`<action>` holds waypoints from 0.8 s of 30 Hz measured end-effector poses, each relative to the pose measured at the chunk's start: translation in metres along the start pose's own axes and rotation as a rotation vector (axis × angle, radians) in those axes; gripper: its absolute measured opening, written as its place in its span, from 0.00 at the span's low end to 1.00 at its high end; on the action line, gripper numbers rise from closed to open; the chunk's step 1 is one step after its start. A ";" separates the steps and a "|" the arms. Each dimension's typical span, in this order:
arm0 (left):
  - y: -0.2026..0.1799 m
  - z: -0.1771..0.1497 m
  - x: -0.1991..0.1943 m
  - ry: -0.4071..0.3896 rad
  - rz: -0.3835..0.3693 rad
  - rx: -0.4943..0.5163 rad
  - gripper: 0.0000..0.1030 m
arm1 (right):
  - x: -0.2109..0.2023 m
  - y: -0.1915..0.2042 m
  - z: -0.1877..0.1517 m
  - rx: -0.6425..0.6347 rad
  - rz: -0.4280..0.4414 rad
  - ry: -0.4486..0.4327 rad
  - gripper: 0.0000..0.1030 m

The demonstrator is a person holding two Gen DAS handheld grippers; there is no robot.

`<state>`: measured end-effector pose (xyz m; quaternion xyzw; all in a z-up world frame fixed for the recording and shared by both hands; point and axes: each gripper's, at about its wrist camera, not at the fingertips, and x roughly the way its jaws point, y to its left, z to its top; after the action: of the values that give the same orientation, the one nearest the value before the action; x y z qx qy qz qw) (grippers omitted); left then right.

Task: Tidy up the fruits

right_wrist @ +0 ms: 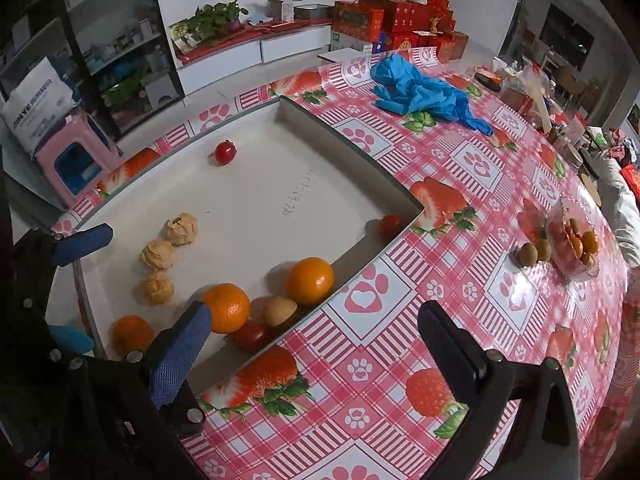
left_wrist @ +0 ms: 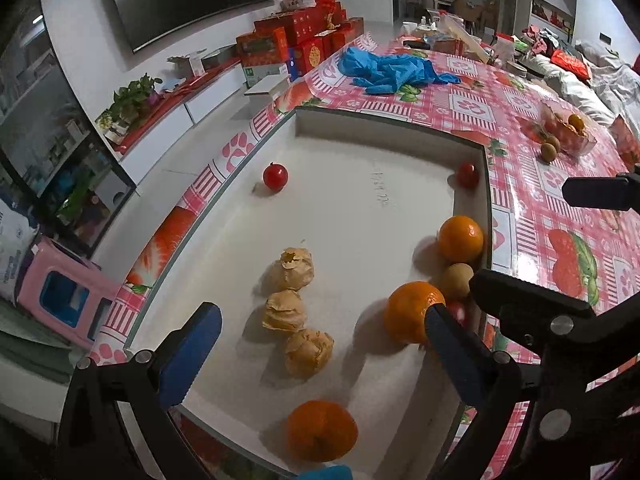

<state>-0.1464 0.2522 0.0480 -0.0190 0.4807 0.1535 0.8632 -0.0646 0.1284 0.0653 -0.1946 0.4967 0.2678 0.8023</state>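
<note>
Orange mandarins are sitting nearest in the white tray (left_wrist: 400, 128). In the left wrist view one mandarin (left_wrist: 322, 430) is lying at bottom centre, just under the left gripper (left_wrist: 320, 344), whose blue-padded fingers (left_wrist: 192, 356) are standing wide apart with nothing between the pads. A second mandarin (left_wrist: 414, 312) is lying right against the inner face of the right-hand pad; I can't tell if it's touching. The three husked physalis (left_wrist: 294, 310) are running in a line up the frame, straight ahead of that gap.

Right gripper (right_wrist: 316, 360) is hanging over the tray's near wall, fingers fully spread, empty: blue pad (right_wrist: 176, 356) at lower left over the tray, black finger lower right over the tablecloth (right_wrist: 400, 420).

The relation that matters: the cluster along the wall, a cherry tomato (right_wrist: 252, 334), a small brown round fruit (right_wrist: 278, 311) and a third mandarin (right_wrist: 310, 280), is lying up and left of the right gripper's gap. Round fruit, no long axis to line up on. Judging by framing, the left gripper is nearer the physalis and the bottom mandarin, the right one nearer the wall cluster.

Further out: two more cherry tomatoes, one mid-tray (right_wrist: 225, 152), one in the far corner (right_wrist: 390, 224); more fruit in a clear container (right_wrist: 576, 248) at far right.

Writing: faint handwritten marks on the tray floor, unreadable. White sack (right_wrist: 36, 104) at upper left is reading "ANYE" or similar, first letter cut off. Red gift boxes (right_wrist: 396, 20) too small to read.
</note>
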 end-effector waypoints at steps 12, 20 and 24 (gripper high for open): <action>-0.005 -0.001 -0.003 -0.005 0.002 0.013 0.99 | -0.002 -0.001 -0.004 -0.003 -0.008 0.004 1.00; -0.011 -0.002 -0.006 -0.005 0.002 0.021 0.99 | -0.003 -0.002 -0.004 -0.003 -0.008 0.003 1.00; -0.014 -0.003 -0.008 -0.006 0.004 0.026 0.99 | -0.005 -0.004 -0.007 -0.001 -0.007 -0.002 1.00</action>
<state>-0.1493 0.2360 0.0515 -0.0063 0.4801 0.1491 0.8644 -0.0688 0.1208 0.0671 -0.1965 0.4952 0.2651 0.8037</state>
